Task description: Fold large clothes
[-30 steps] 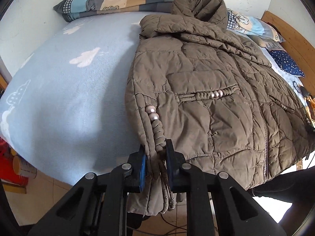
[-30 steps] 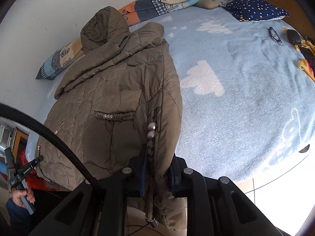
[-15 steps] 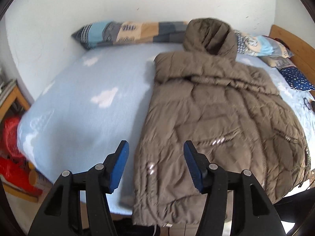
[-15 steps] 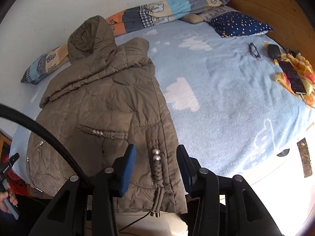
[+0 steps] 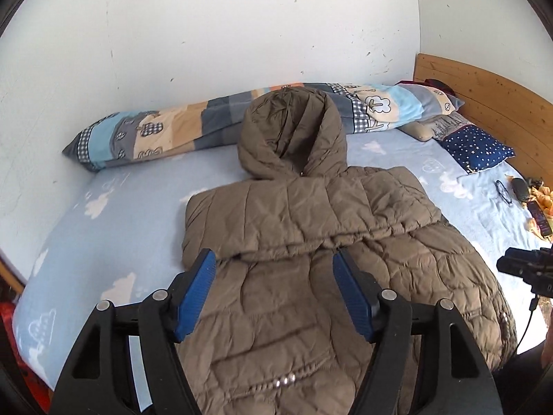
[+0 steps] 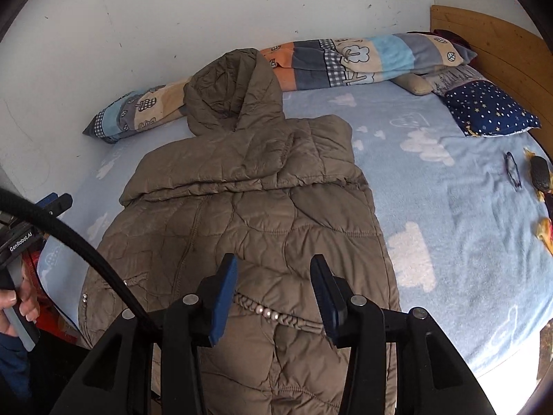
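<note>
Olive-brown quilted hooded jacket [image 5: 311, 252] lay flat on the light blue cloud-print blanket [image 5: 114, 228], filling the centre and lower half of both wrist frames. Its hood [image 5: 293, 135] pointed to the upper centre of the frame and rested against the long patchwork bolster pillow [image 5: 155, 131] along the white wall [image 5: 242, 27]. A folded sleeve band crossed the jacket body horizontally at mid-frame.

The left gripper [image 5: 274, 294] occupied the lower centre of the left wrist frame. Its blue-padded fingers [image 5: 195, 294] were spread wide apart and held nothing; the jacket fabric lay beyond and between them, with the sleeve band just above the fingertips. Contact with the fabric could not be determined.

The right gripper [image 6: 274, 297] occupied the lower centre of the right wrist frame, also spread apart and empty. A braided pocket trim with pearl beads [image 6: 268, 311] lay between its fingers.

A navy star-print pillow [image 6: 490, 110] sat at the upper right, beside the wooden headboard [image 6: 490, 41]. Eyeglasses [image 6: 513, 169] lay on the blanket at the right edge, well apart from the jacket.
</note>
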A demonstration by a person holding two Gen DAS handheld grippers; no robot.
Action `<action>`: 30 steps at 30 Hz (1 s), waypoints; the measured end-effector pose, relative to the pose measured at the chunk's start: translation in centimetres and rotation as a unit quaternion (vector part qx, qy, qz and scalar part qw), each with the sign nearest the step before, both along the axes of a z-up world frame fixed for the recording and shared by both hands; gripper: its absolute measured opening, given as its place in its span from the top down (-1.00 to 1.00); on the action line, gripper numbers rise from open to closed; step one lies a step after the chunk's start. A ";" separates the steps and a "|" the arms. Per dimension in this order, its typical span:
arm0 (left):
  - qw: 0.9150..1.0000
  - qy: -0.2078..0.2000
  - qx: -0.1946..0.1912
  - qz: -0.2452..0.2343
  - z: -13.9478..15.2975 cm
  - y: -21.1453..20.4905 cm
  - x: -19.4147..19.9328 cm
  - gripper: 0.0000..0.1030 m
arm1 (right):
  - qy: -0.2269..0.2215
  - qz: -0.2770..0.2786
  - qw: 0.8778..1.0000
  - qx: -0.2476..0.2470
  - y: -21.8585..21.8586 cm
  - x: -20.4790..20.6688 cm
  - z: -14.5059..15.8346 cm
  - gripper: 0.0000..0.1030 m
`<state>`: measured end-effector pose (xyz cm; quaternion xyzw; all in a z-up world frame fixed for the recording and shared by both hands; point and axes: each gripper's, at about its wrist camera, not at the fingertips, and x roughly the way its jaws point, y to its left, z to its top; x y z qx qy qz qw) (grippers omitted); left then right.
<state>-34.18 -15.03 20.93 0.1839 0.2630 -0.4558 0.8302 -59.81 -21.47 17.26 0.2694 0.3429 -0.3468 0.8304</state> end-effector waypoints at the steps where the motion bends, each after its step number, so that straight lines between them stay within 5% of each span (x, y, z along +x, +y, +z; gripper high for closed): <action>1: 1.000 -0.004 0.001 -0.002 -0.1 -1.0 0.2 -0.36 | 0.000 0.003 1.000 0.000 -0.4 0.4 -0.1 0.06; 13: 0.997 0.034 0.028 0.056 -7.2 -7.0 6.4 -0.37 | 0.019 0.024 0.999 0.011 -5.3 7.8 -2.7 0.02; 22: 0.996 0.023 0.050 0.067 -8.9 -7.6 8.3 -0.38 | 0.030 0.065 0.997 0.012 -7.2 15.2 -5.3 0.01; 30: 0.996 0.020 0.058 0.068 -9.3 -7.7 8.8 -0.38 | 0.045 0.082 0.995 0.021 -7.0 16.7 -7.1 0.01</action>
